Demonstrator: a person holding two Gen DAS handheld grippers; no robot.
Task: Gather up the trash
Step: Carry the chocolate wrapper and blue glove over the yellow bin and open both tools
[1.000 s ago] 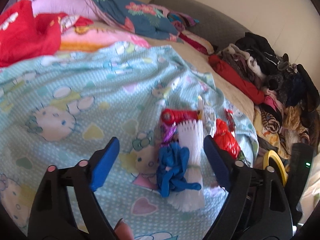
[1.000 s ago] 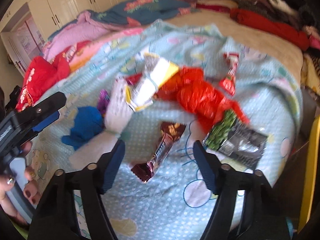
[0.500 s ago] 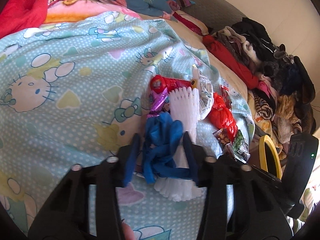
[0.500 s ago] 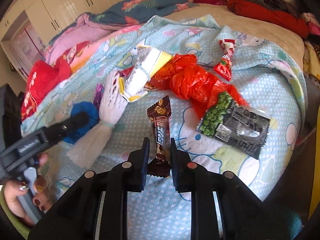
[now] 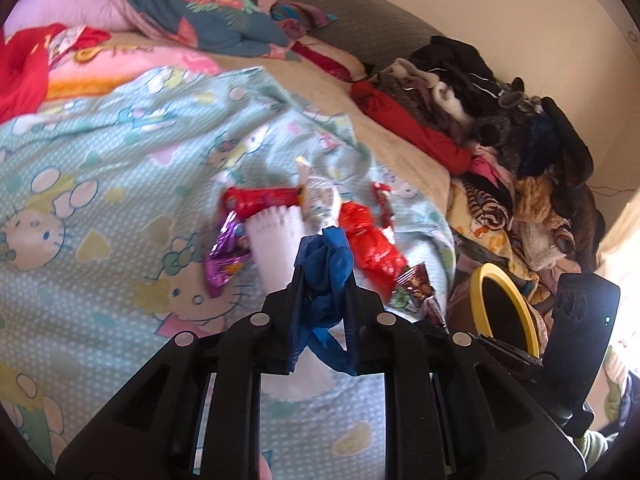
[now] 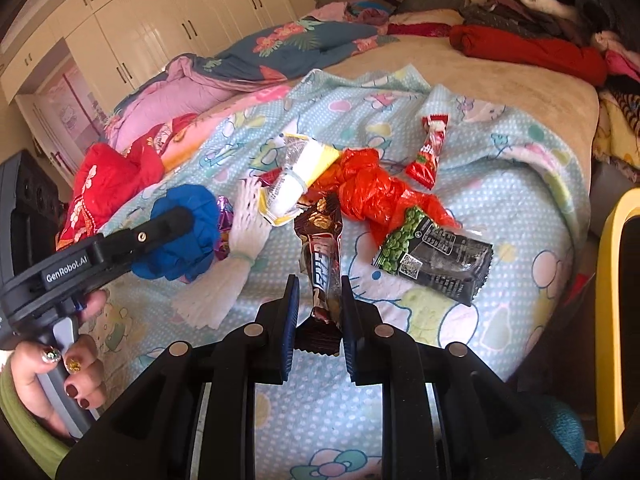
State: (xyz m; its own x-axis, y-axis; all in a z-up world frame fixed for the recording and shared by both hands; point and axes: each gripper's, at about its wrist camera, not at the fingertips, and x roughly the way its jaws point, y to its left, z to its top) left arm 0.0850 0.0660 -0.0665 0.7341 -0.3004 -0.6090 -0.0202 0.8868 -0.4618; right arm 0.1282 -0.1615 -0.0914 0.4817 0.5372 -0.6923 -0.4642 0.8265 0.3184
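Clamping a blue glove (image 5: 326, 276) in the left gripper (image 5: 323, 280) and a chocolate wrapper (image 6: 322, 256) in the right gripper (image 6: 318, 300), collection has just begun: several wrappers remain on the bed (image 6: 520, 184).

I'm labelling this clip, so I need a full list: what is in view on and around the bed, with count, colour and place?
crumpled blue plastic bag: 1, blue, in left claw
brown chocolate bar wrapper: 1, brown, in right claw
white knit glove: 1, white, on blanket
orange-red plastic bag: 1, blanket centre
green-and-black pea snack packet: 1, right of bag
small red sachet: 1, beyond bag
yellow-and-clear wrapper: 1, beside glove
purple foil wrapper: 1, left of glove
light-blue cartoon blanket: 1, over bed
yellow-rimmed bin: 1, beside bed
left claw: shut
right claw: shut
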